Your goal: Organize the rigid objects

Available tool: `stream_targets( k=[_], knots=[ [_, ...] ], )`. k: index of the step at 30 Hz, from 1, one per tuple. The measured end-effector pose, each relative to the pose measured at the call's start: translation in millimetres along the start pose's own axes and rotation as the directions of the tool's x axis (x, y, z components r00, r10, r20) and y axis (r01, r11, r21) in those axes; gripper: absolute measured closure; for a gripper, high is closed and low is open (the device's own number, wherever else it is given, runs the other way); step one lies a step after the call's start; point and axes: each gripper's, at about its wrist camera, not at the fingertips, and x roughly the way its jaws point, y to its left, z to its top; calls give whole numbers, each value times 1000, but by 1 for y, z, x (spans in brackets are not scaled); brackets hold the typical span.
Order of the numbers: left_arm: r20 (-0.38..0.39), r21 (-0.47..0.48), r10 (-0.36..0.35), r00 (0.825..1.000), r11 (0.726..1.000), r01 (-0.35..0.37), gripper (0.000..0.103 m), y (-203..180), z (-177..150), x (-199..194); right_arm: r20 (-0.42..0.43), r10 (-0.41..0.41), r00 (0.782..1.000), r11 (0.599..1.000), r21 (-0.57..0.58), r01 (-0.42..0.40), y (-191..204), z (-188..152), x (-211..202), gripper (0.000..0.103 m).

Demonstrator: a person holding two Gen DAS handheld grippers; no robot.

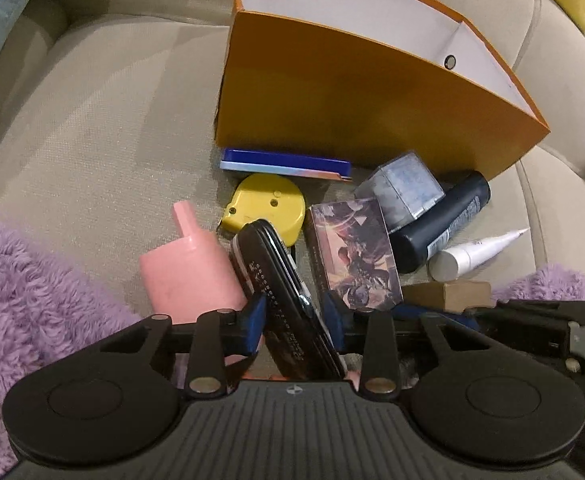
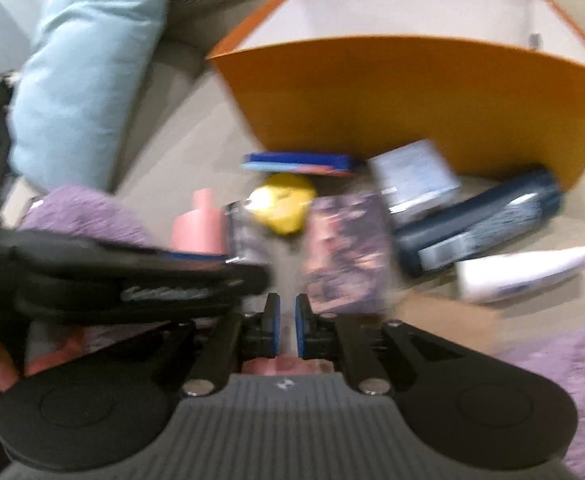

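Observation:
My left gripper (image 1: 294, 316) is shut on a black case (image 1: 280, 288) with white lettering, held tilted above a pile on the beige sofa. The pile holds a pink bottle (image 1: 186, 272), a yellow tape measure (image 1: 268, 204), a picture card box (image 1: 352, 252), a grey cube box (image 1: 402, 188), a dark bottle (image 1: 444, 224), a white tube (image 1: 472, 254) and a blue tin (image 1: 284, 164). An open orange box (image 1: 356, 96) stands behind them. My right gripper (image 2: 287, 326) is nearly closed and empty, in a blurred view, just before the card box (image 2: 344, 248) and beside the left gripper (image 2: 132, 276).
Purple fuzzy fabric (image 1: 24, 300) lies at the front left and front right (image 1: 548, 280). A small brown box (image 1: 448, 294) sits by the right fabric. A light blue cushion (image 2: 80, 68) leans at the sofa's left. The orange box (image 2: 412, 92) is white inside.

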Motion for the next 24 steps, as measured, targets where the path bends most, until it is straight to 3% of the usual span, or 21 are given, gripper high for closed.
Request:
stream_targets(
  k=[1,3,8,11,15,18,24],
  knots=[
    [-3,8,-2,1000,1000,2,62,0,1,1,0,-17,1000,1000,8,17,-4,2,2,88],
    [-5,20,-1,1000,1000,2,62,0,0,3,0,-59,998,998,25,59,-9,8,8,77],
    [-8,22,-13,1000,1000,13,59,1,1,6,-15,-81,997,995,56,82,-19,26,20,76],
    [1,34,-31,1000,999,31,64,0,1,5,-34,-101,994,992,68,104,-19,36,27,72],
    [30,65,-42,999,997,39,70,4,-2,-5,-74,-76,994,994,70,81,-15,49,39,38],
    [45,69,-58,997,996,55,72,10,1,-8,-126,-121,985,990,58,129,-13,53,55,39],
    [55,75,-58,997,996,53,73,14,3,-7,-121,-30,992,990,130,46,-25,64,58,37]
  ],
)
